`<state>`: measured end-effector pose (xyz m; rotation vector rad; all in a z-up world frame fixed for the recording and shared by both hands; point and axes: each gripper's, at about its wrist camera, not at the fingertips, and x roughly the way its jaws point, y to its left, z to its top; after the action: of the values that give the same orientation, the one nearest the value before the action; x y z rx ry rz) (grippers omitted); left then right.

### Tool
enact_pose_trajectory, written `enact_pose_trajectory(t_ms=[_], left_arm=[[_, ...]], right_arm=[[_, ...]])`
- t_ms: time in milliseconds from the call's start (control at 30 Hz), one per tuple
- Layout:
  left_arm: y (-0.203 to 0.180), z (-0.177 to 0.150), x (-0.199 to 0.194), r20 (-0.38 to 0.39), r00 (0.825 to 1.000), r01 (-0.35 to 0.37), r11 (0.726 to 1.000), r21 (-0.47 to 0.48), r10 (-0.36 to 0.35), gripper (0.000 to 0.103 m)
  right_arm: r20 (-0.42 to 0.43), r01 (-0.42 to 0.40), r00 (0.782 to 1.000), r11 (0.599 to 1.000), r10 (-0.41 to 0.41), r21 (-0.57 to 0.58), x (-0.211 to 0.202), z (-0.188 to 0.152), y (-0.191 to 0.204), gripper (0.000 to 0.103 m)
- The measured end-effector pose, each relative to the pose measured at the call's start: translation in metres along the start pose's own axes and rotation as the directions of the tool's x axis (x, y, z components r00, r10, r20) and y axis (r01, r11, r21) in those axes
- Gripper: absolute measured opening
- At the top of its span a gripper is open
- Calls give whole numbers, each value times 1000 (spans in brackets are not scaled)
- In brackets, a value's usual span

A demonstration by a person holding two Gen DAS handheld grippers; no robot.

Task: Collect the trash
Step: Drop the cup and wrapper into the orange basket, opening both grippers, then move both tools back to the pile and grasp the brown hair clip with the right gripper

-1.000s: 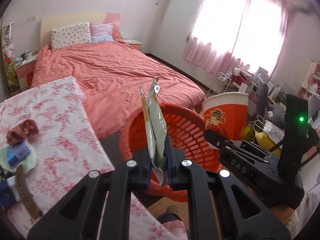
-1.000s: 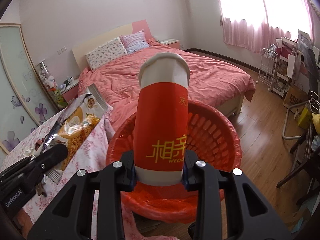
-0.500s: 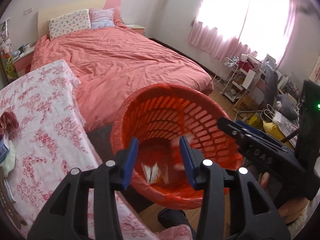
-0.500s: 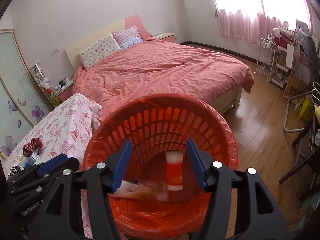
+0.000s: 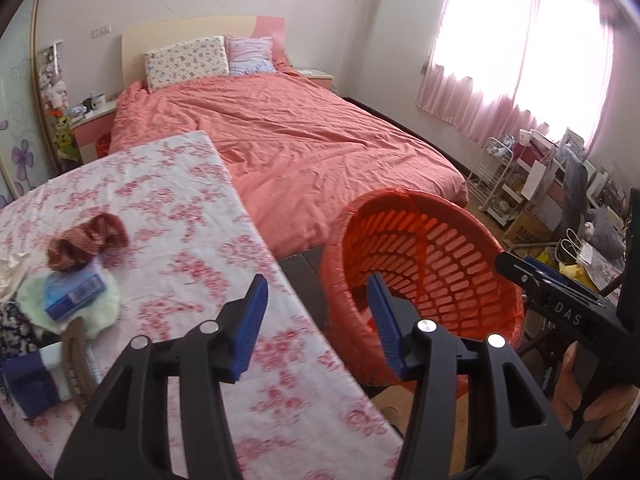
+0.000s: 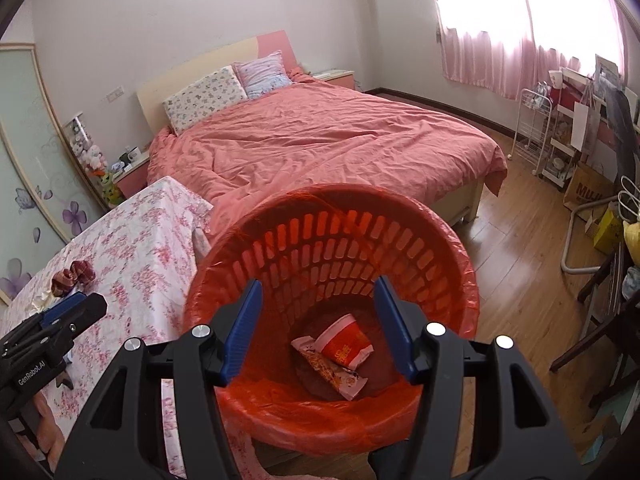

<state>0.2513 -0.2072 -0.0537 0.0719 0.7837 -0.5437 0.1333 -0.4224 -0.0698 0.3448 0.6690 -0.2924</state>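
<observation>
An orange slatted trash basket [image 6: 440, 264] with a red liner stands on the floor beside the table. In the right wrist view a red and white paper cup [image 6: 344, 344] and a snack wrapper [image 6: 332, 372] lie at its bottom. My right gripper [image 6: 318, 316] is open and empty above the basket's mouth. My left gripper [image 5: 318, 308] is open and empty over the table's edge, with the basket [image 5: 440, 248] just to its right. The right gripper's body [image 5: 560, 304] shows at the right of the left wrist view.
The table [image 5: 168, 208] has a pink floral cloth. On its left lie a brown scrunchie [image 5: 86, 240], a blue box [image 5: 74, 290] on a pale green cloth, and other small items. A bed [image 5: 320, 140] with a salmon cover stands behind. Shelves and clutter fill the right side.
Both grippers opened and dropped the wrapper and the cup into the basket. The left gripper then swung left toward the table. The cup now lies on its side.
</observation>
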Motion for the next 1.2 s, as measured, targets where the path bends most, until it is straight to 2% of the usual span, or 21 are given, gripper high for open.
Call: enact_pose_trajectory(t_ms=[233, 467, 700, 867, 1100, 1200], left_arm=[[44, -17, -45, 47, 996, -80, 996, -31, 82, 56], [85, -29, -67, 53, 987, -146, 986, -79, 150, 56], [109, -41, -85, 71, 976, -195, 973, -123, 205, 56], [134, -53, -109, 96, 955, -265, 952, -152, 281, 58], [178, -68, -139, 109, 917, -355, 911, -212, 383, 61], [199, -75, -148, 101, 901, -389, 889, -243, 422, 63]], right_arm=[[10, -22, 1000, 996, 23, -87, -11, -11, 42, 58], [-9, -26, 1000, 998, 25, -62, -11, -14, 45, 58], [-5, -62, 998, 993, 62, -101, -22, -22, 73, 58], [-30, -133, 991, 978, 130, -161, -25, -36, 116, 58], [-105, -255, 966, 933, 235, -255, -12, -62, 195, 58], [-117, -262, 964, 916, 237, -302, -3, -73, 220, 58]])
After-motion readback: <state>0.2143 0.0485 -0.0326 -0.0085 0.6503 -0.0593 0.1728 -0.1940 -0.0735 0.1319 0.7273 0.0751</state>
